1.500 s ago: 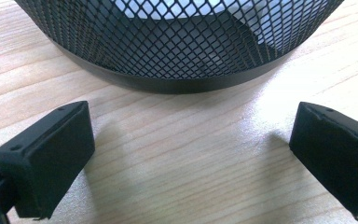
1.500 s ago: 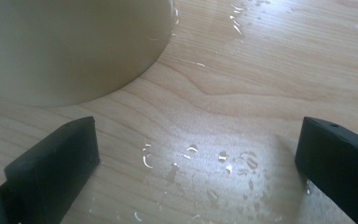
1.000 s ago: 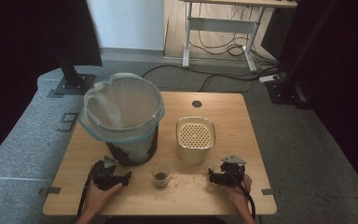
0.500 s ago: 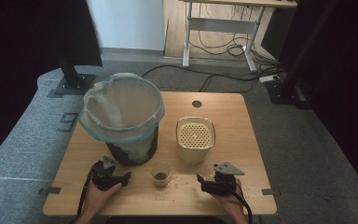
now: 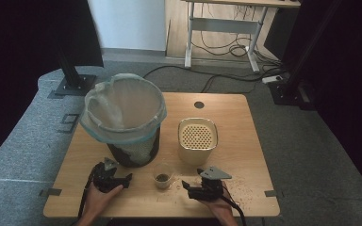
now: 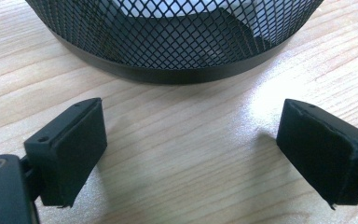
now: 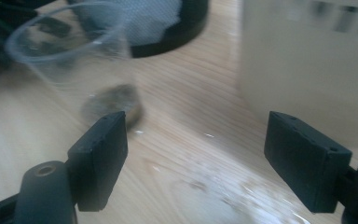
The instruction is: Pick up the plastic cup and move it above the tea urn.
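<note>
A small clear plastic cup [image 5: 162, 174] with a brown clump at its bottom stands near the table's front edge, between my two grippers. My right gripper [image 5: 188, 186] is open just right of the cup and points at it; in the right gripper view the cup [image 7: 74, 60] sits ahead of the left jaw, untouched. My left gripper [image 5: 125, 179] is open at the front left, resting by the base of a black mesh bin [image 5: 127, 127] lined with a clear bag. In the left gripper view the bin's mesh wall [image 6: 168, 37] stands just beyond the jaws.
A cream box with a perforated top [image 5: 197, 140] stands right of the bin, behind the cup; its wall [image 7: 307, 60] is close to my right jaw. Small crumbs [image 5: 238, 188] lie scattered on the wooden table [image 5: 245, 127] at the front right.
My right gripper has moved left along the front edge, from beside the cream box to close by the cup. The left gripper has stayed put.
</note>
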`<control>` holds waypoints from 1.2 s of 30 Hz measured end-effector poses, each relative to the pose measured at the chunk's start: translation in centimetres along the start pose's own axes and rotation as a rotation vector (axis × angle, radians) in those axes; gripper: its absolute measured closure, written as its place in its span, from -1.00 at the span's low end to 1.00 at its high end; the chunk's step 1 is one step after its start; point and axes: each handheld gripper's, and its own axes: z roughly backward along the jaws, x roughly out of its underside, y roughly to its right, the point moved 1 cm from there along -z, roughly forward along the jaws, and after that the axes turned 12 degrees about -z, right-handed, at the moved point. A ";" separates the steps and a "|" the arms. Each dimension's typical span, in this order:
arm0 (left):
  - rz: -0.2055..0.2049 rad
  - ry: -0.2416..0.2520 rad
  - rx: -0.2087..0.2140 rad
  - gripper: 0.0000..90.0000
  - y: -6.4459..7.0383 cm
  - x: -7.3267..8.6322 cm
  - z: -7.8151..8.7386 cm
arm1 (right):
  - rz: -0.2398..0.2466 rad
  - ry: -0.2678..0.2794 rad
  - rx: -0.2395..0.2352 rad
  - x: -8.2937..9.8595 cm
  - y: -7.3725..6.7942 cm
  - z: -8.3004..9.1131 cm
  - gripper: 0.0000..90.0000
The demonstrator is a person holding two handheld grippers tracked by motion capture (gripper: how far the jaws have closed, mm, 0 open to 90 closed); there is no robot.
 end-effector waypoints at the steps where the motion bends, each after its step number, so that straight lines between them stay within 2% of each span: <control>1: 0.000 0.000 0.000 -0.82 0.0 0.0 0.0 | 0.006 -0.001 -0.014 0.0 -0.3 -0.2 -0.51; 5: 0.000 0.000 0.000 -0.82 0.0 0.0 0.0 | 0.024 -0.009 -0.047 0.0 -1.3 -1.0 -0.51; 6: 0.000 0.000 0.000 -0.82 0.0 0.0 0.0 | 0.042 -0.016 -0.085 0.1 -2.3 -1.9 -0.51; 8: 0.000 0.000 0.000 -0.82 0.0 0.0 0.0 | 0.045 -0.018 -0.094 0.1 -2.6 -2.1 -0.51; 10: 0.000 0.000 0.000 -0.82 0.0 0.0 0.0 | 0.079 -0.018 -0.130 0.2 -4.0 -3.2 -0.52; 11: 0.000 0.000 0.000 -0.82 0.0 0.0 0.0 | 0.079 -0.018 -0.130 0.2 -4.0 -3.2 -0.52; 12: 0.000 0.000 0.000 -0.82 0.0 0.0 0.0 | 0.113 -0.022 -0.137 0.3 -4.8 -4.0 -0.53; 13: 0.000 0.000 0.000 -0.82 0.0 0.0 0.0 | 0.113 -0.022 -0.137 0.3 -4.8 -4.0 -0.53; 16: 0.000 0.000 0.000 -0.82 0.0 0.0 0.0 | 0.119 -0.036 -0.146 0.1 -5.9 -5.6 -0.55; 23: 0.000 0.000 0.000 -0.82 0.0 0.0 0.0 | 0.118 -0.023 -0.129 -0.3 -6.3 -7.2 -0.49; 26: -0.001 0.000 0.000 -0.83 0.0 0.0 0.0 | 0.127 0.003 -0.118 -0.6 -6.0 -7.6 -0.29; 32: 0.000 0.000 0.000 -0.82 0.0 0.0 0.0 | 0.155 0.015 -0.110 -0.7 -6.0 -7.3 -0.20; 36: -0.001 0.000 0.000 -0.83 0.0 0.0 0.0 | 0.149 0.041 -0.122 -1.0 -5.9 -6.5 -0.15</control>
